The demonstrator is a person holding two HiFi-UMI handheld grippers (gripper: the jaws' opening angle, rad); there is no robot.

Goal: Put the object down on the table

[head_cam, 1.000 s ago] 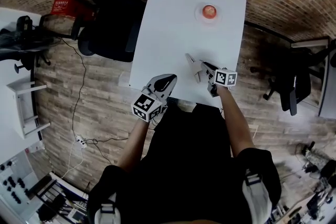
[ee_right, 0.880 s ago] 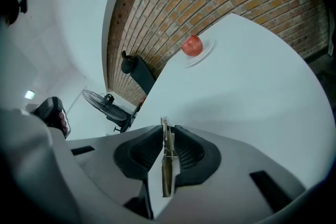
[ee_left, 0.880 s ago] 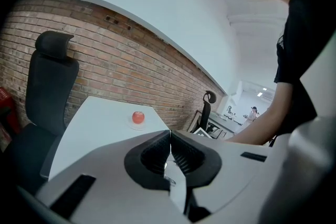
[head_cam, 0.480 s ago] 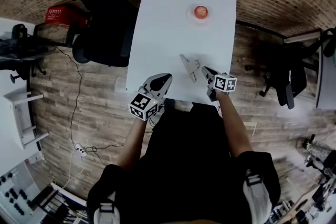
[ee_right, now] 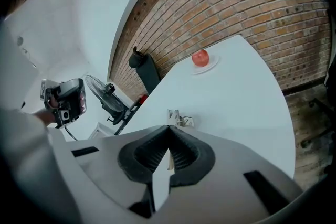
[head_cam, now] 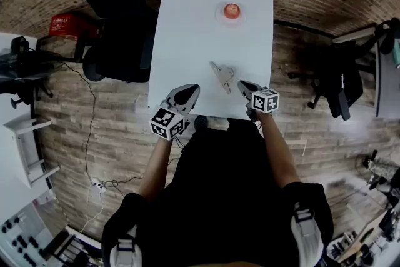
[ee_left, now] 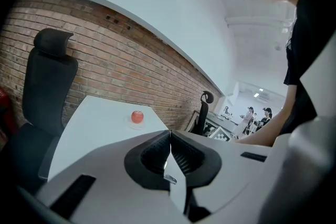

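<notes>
A small pale grey object lies on the white table near its front edge; in the right gripper view the object sits just past the jaw tips. My right gripper is shut and empty, a little to the object's right and apart from it. My left gripper is shut with nothing in it, at the table's front edge to the object's left. A red apple on a small plate stands at the far end.
A black office chair stands against the table's left side, and another chair is off to the right. A red box lies on the brick-patterned floor at left. The table's front edge is just under both grippers.
The head view has shifted, so the table sits higher and more to the left. The object stays on the table, and the right gripper is slightly farther from it.
</notes>
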